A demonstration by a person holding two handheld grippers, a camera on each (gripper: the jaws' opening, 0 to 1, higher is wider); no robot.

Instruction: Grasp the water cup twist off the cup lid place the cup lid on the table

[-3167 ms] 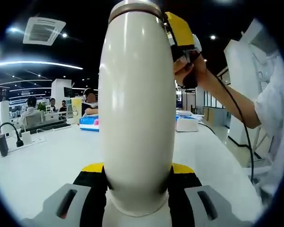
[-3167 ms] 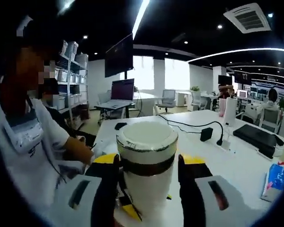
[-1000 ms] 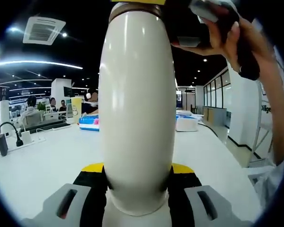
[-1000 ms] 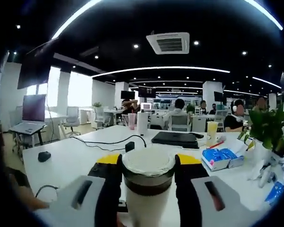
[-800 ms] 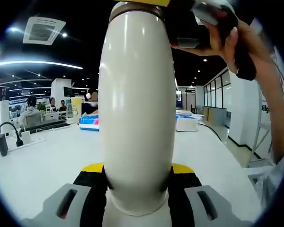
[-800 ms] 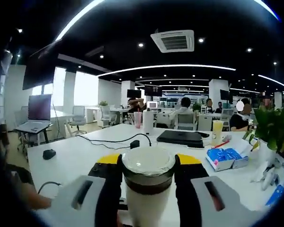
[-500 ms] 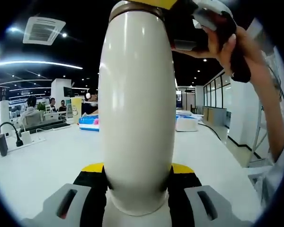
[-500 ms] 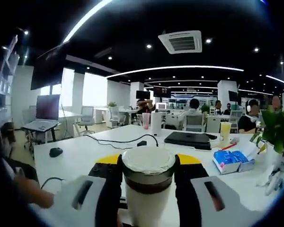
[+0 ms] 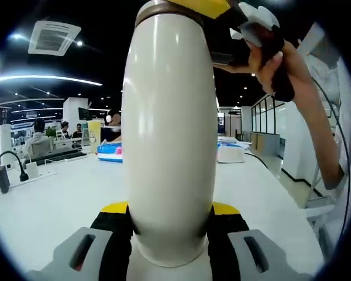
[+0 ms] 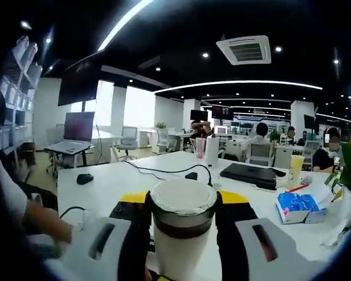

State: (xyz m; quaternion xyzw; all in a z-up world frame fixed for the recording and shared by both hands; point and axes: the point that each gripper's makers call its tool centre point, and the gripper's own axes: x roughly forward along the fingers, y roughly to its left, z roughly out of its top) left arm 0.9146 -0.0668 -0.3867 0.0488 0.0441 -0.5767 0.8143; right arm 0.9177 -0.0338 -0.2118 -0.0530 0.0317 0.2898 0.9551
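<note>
Cup [image 9: 168, 146], tall and cream-white, stands upright between the jaws of the left tool [image 9: 168, 231], which are pressed against its lower body on both sides and hold it just over the white worktop [image 9: 52, 205]. Up at its top, the right tool [image 10: 181, 219] has its jaws closed on the lid [image 10: 183, 205], a pale cap with a dark band beneath it, seated squarely between the two black-and-yellow pads. In the left gripper view that right tool comes in from the upper right, with a hand [image 9: 278, 64] wrapped round its handle. The step in hand looks to be the twisting-off, and I'd say the thing to mind is keeping the lower grip dead still while the upper one turns about the cup's own axis; any sideways lean would drag the cup in the jaws rather than loosen the thread. Once it frees, lift straight up before carrying it off to a bare stretch of worktop. Whether the lid has parted from the body yet I can't tell: the seam sits at the very top edge of the left gripper view, cut off there, and in the right gripper view the body drops away behind the jaws. The cup's base is hidden too.
</note>
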